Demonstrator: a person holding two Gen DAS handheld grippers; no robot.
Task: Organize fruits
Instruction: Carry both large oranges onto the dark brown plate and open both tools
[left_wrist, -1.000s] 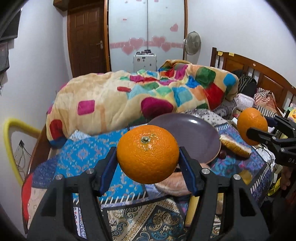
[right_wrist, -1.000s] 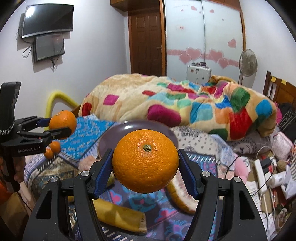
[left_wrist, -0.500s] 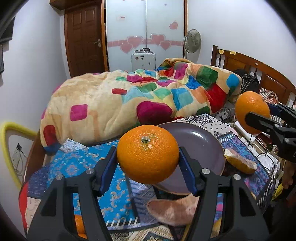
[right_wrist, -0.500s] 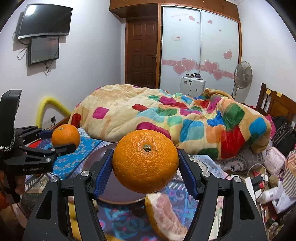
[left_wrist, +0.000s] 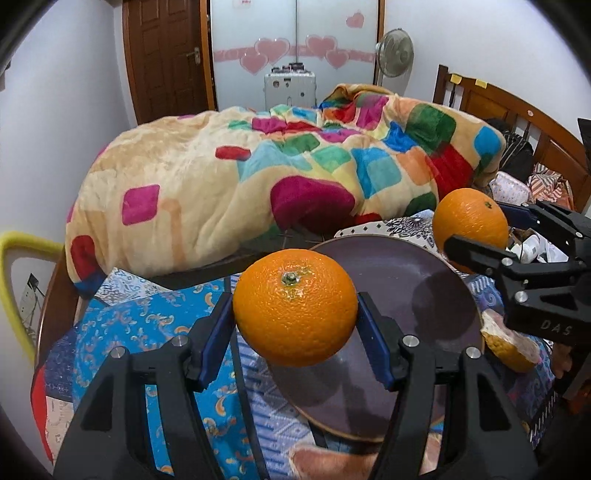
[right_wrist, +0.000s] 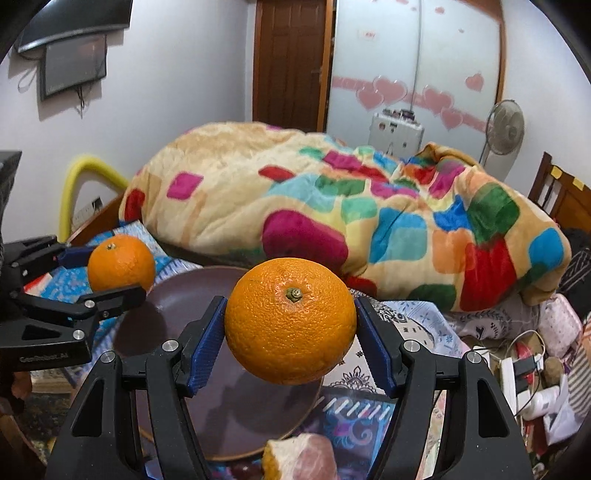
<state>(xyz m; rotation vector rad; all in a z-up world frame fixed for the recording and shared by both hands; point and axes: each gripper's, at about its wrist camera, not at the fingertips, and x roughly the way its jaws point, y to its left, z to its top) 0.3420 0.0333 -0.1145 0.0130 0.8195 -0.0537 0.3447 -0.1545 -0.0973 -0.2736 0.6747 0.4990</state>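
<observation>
Oranges fill both of your grippers. Your left gripper (left_wrist: 295, 314) has its blue-padded fingers clamped on one orange (left_wrist: 295, 310), stem up, and your right gripper (right_wrist: 291, 325) has its fingers clamped on a second orange (right_wrist: 290, 321) the same way. Each fruit hangs in the air over the near part of the purple plate (left_wrist: 406, 295), which lies below and ahead of the fingers on the patterned blue cloth (left_wrist: 147, 332) covering the table. The left orange sits over the plate's left side and the right one toward its right rim, so neither hand looks clearly nearer; each probably only needs lowering.

The oranges are round with pebbled, glossy peel, and they will roll on a smooth surface. The plate is matt and shallow with a low rim, so set each down gently, away from the edge. A peeled fruit wedge (left_wrist: 509, 347), pithy and soft, lies beside the plate's right rim. A plush quilt (left_wrist: 258, 177) is heaped behind.
</observation>
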